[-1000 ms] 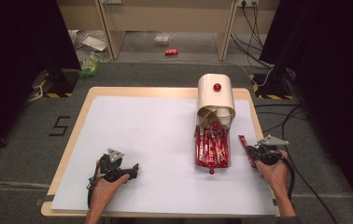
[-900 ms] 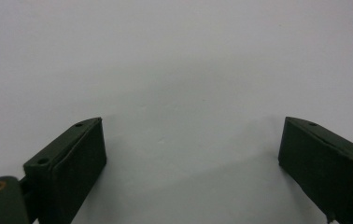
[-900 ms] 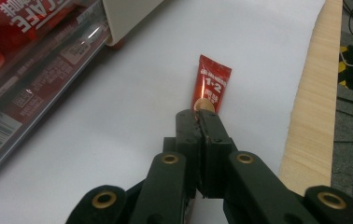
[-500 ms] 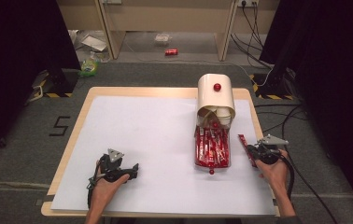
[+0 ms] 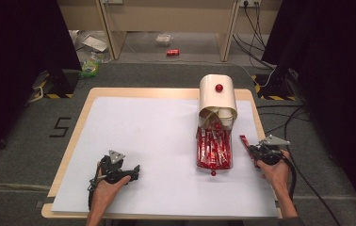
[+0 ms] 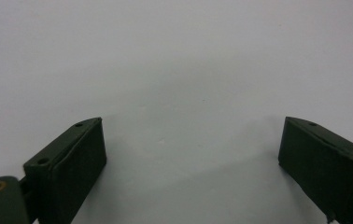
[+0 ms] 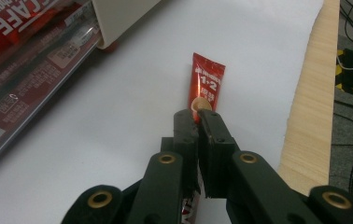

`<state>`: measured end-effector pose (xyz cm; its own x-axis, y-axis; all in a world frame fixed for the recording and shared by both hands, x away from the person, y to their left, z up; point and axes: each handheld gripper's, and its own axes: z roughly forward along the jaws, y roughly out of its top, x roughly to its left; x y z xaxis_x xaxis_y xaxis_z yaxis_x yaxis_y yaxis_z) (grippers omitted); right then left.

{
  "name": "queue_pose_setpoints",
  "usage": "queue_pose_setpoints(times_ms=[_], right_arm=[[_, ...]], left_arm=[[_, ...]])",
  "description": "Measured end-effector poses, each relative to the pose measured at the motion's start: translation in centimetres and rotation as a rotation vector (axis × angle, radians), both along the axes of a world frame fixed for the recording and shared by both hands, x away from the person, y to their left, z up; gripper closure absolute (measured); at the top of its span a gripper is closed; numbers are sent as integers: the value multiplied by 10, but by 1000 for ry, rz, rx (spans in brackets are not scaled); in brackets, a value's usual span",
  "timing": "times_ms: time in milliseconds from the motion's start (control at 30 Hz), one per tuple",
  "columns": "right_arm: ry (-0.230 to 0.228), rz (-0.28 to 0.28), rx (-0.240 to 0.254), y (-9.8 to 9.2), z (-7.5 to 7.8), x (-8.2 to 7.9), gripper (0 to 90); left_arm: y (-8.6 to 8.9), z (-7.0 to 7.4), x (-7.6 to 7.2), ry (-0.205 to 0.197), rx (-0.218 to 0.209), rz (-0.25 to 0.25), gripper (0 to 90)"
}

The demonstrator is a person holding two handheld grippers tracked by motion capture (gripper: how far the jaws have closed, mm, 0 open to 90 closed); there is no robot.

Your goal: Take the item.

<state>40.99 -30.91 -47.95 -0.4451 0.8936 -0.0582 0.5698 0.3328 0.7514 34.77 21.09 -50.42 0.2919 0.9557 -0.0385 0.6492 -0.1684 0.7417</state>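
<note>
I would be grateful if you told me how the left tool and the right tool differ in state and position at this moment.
The left tool has its jaws wide apart with nothing between them; the right tool is shut on a red sachet. The left tool sits over bare white sheet, far from the clear tray of sachets; the right tool lies just beside that tray, near the table's wooden edge. Both rest low at the near side, each in a hand.

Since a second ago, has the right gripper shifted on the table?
No. The right gripper, shut on the red sachet, sits equally far from the table's right edge.
</note>
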Motion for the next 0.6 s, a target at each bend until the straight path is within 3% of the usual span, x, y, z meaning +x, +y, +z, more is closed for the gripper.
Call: queue_pose_setpoints(times_ms=[400, 600], right_arm=[[-47, -11, 54, -1, 10, -6, 740], [-59, -24, 63, -3, 13, -8, 633]], left_arm=[[0, 0, 0, 0, -1, 0, 69], [0, 0, 0, 0, -2, 0, 69]])
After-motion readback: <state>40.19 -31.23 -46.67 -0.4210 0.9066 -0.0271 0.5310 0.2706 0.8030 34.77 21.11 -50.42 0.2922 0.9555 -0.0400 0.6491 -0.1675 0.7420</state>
